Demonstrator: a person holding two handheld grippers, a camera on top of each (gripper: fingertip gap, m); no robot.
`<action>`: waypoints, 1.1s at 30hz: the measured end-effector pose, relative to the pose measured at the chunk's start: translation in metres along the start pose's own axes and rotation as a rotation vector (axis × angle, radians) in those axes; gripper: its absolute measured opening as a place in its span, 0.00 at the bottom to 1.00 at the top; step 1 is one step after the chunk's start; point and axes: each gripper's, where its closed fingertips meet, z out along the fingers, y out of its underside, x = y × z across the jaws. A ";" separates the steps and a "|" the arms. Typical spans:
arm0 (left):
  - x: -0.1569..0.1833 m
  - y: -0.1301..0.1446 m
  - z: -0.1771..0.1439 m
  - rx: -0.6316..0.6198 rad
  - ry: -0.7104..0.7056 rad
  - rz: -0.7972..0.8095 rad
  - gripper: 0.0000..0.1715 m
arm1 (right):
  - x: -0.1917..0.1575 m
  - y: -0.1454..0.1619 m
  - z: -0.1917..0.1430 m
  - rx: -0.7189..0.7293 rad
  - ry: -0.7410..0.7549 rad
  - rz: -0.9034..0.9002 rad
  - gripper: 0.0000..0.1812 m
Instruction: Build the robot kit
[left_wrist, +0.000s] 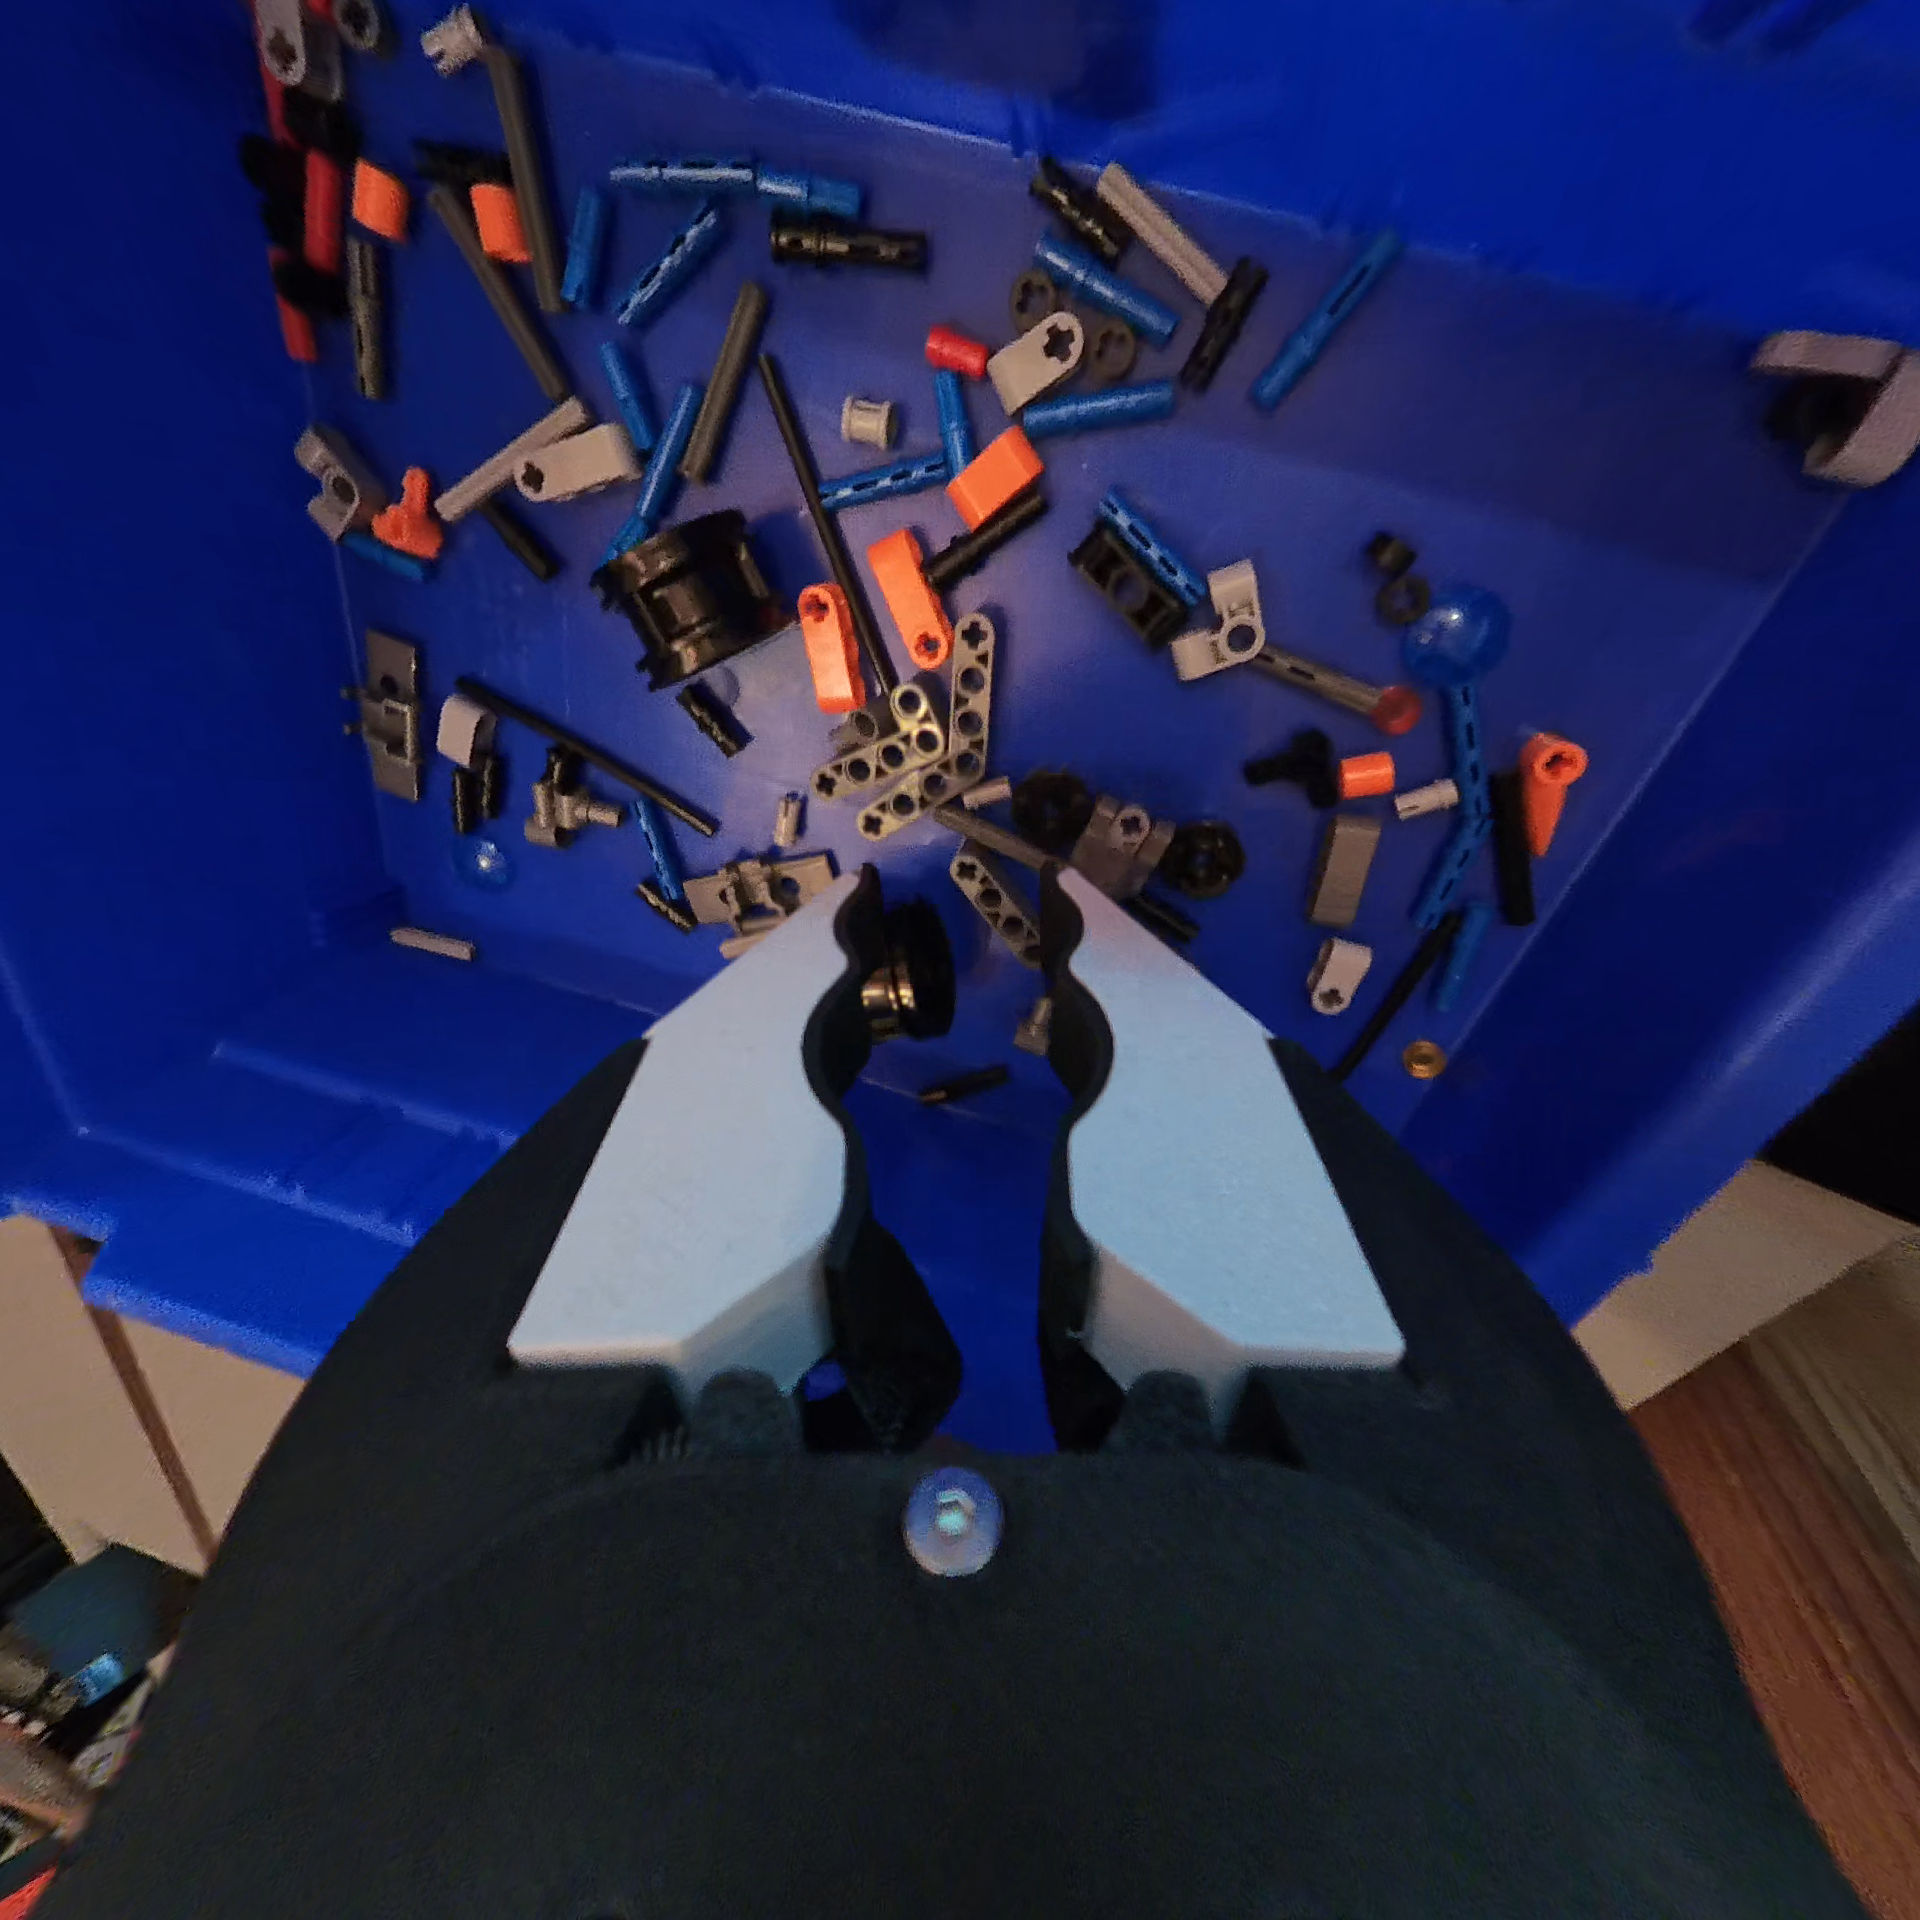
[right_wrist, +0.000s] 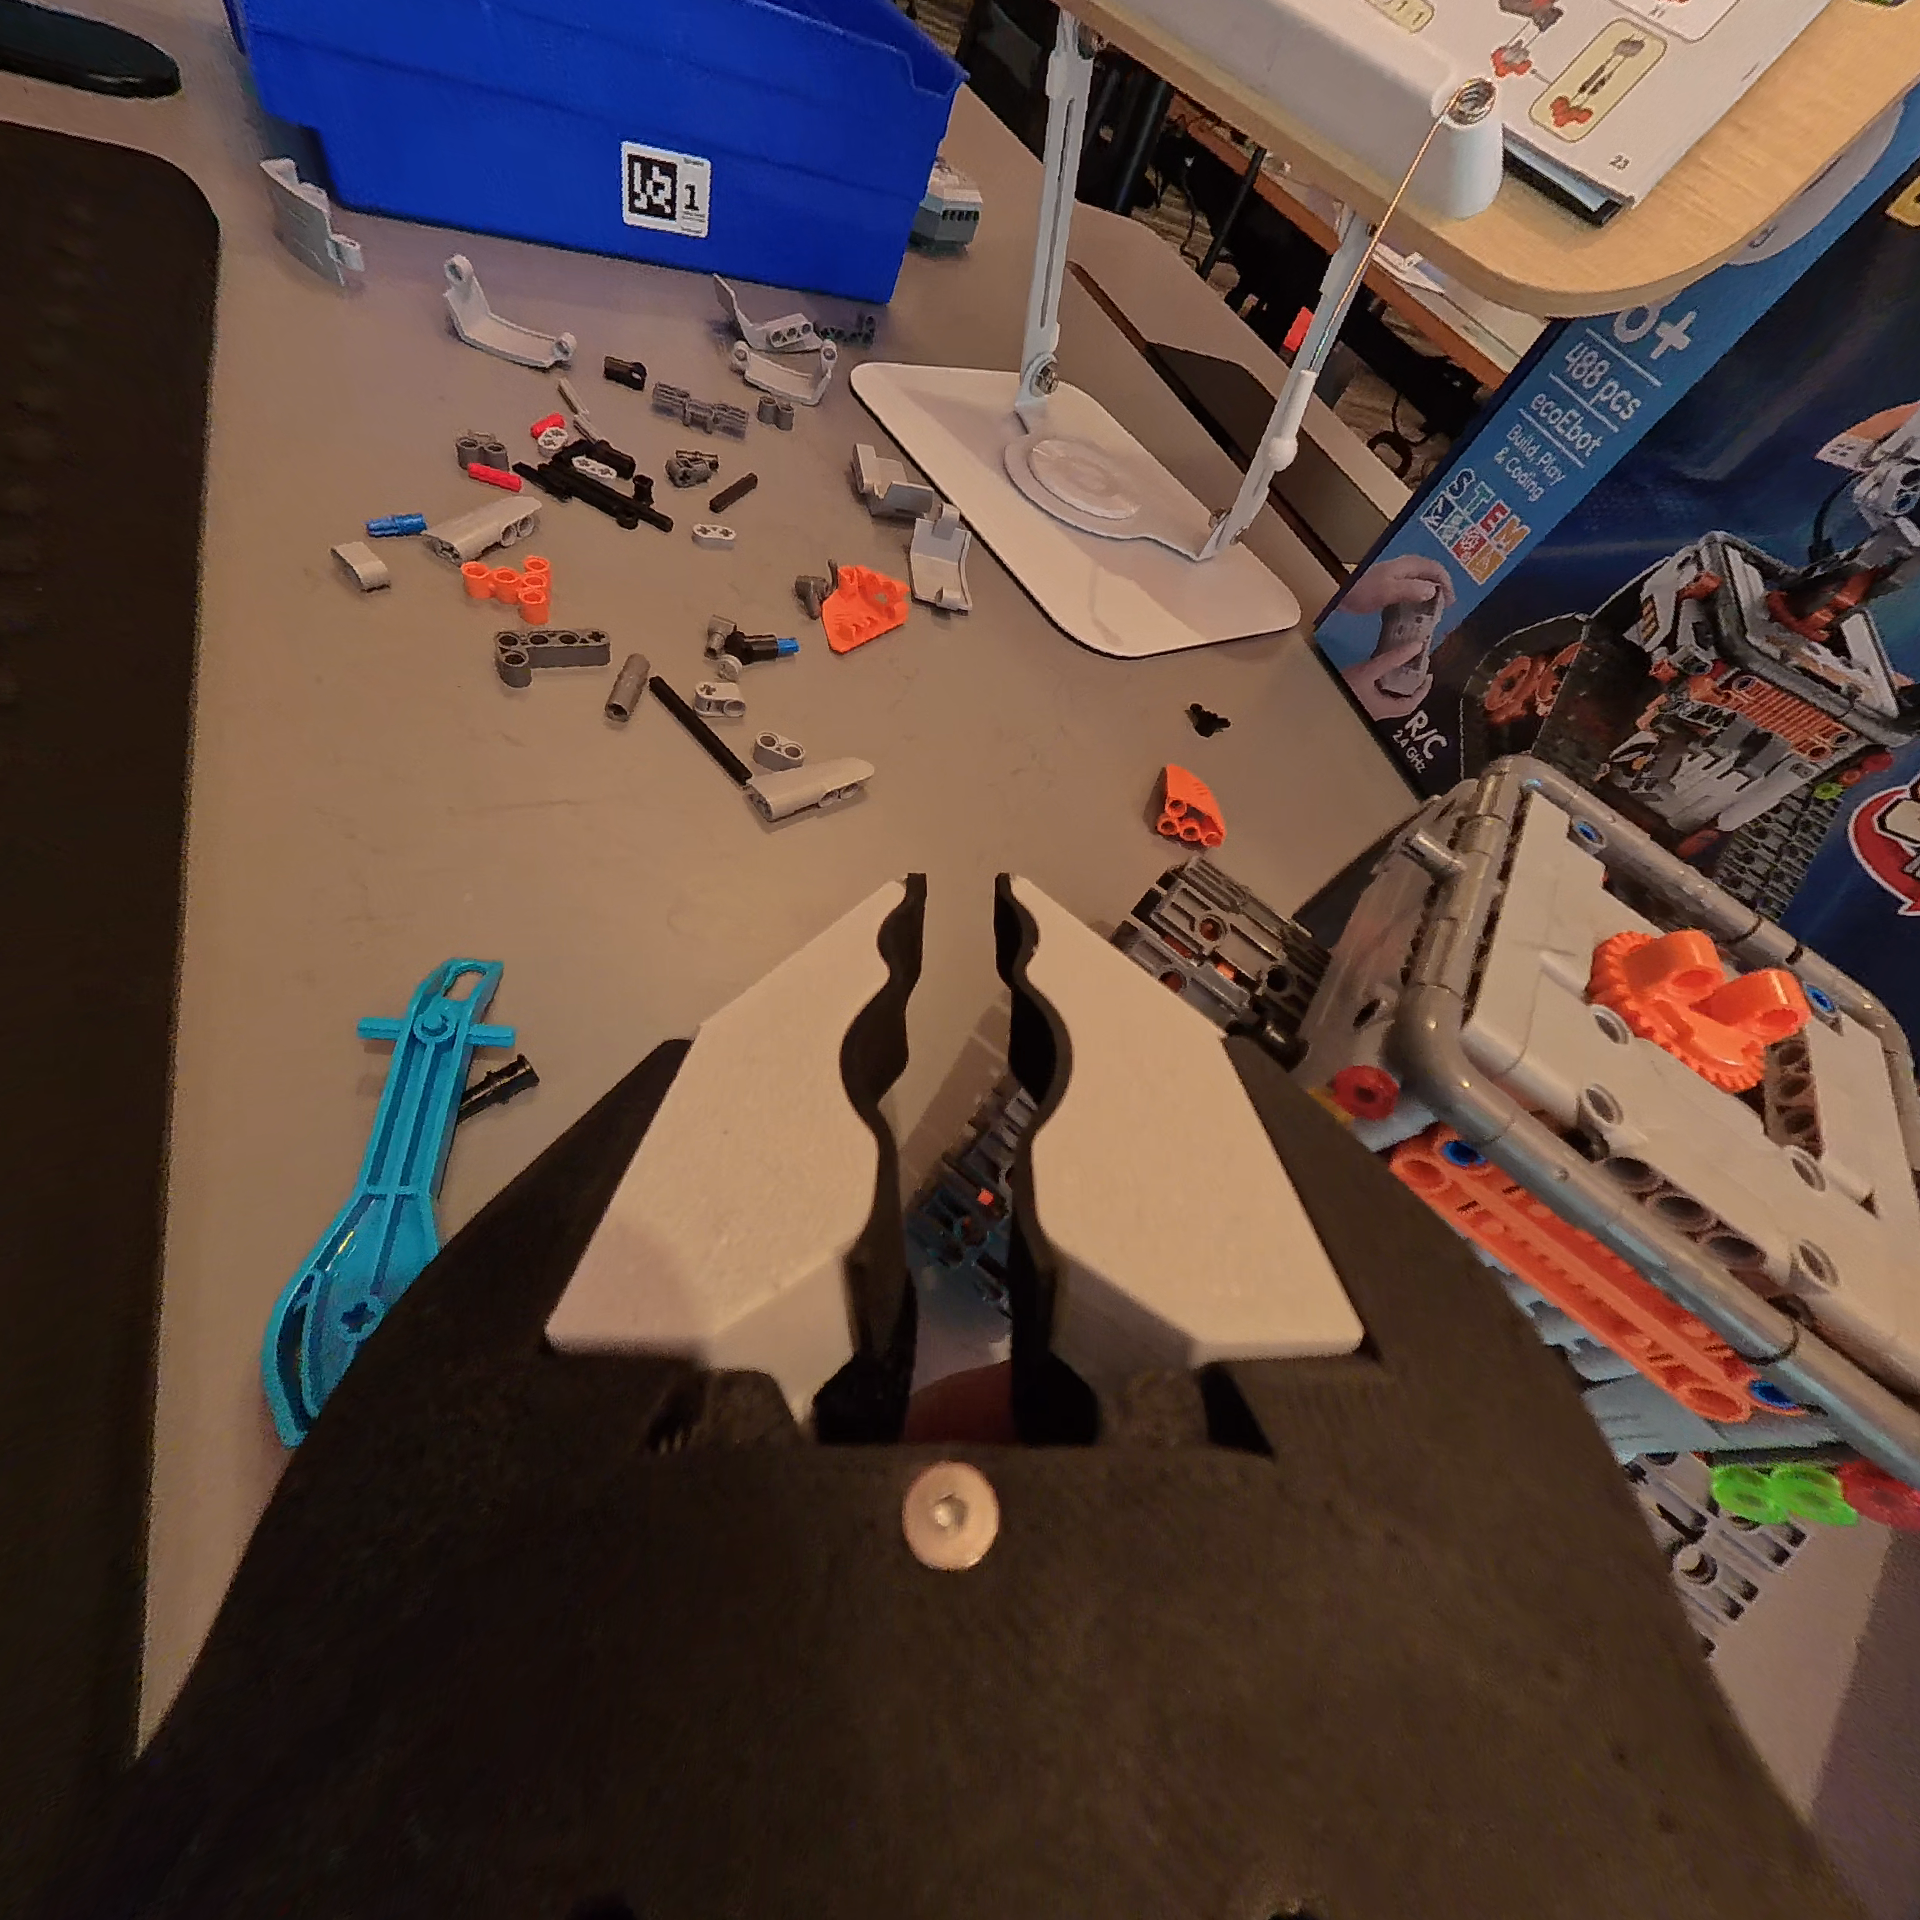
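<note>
The right gripper hovers over the grey tabletop, its fingers slightly apart and empty. A part-built brick vehicle sits just beside it, with a turquoise brick-separator tool opposite and loose building pieces beyond.

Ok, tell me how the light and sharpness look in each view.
Left wrist view: dim, with a bright pool lighting the middle of the blue bin; its edges blur and bow from the wide lens. Right wrist view: warm, even light on the table; sharp centre, soft corners, the black mat nearly featureless.
</note>
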 end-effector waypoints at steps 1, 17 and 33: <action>0.000 -0.002 0.003 -0.003 -0.001 0.007 0.17 | 0.000 0.000 0.000 -0.002 0.001 0.000 0.06; -0.010 -0.017 0.019 0.027 0.139 -0.131 0.13 | 0.000 0.003 0.000 -0.010 -0.006 0.007 0.06; -0.001 -0.015 0.017 0.021 0.180 -0.114 0.15 | -0.002 0.003 0.000 -0.006 -0.015 0.008 0.06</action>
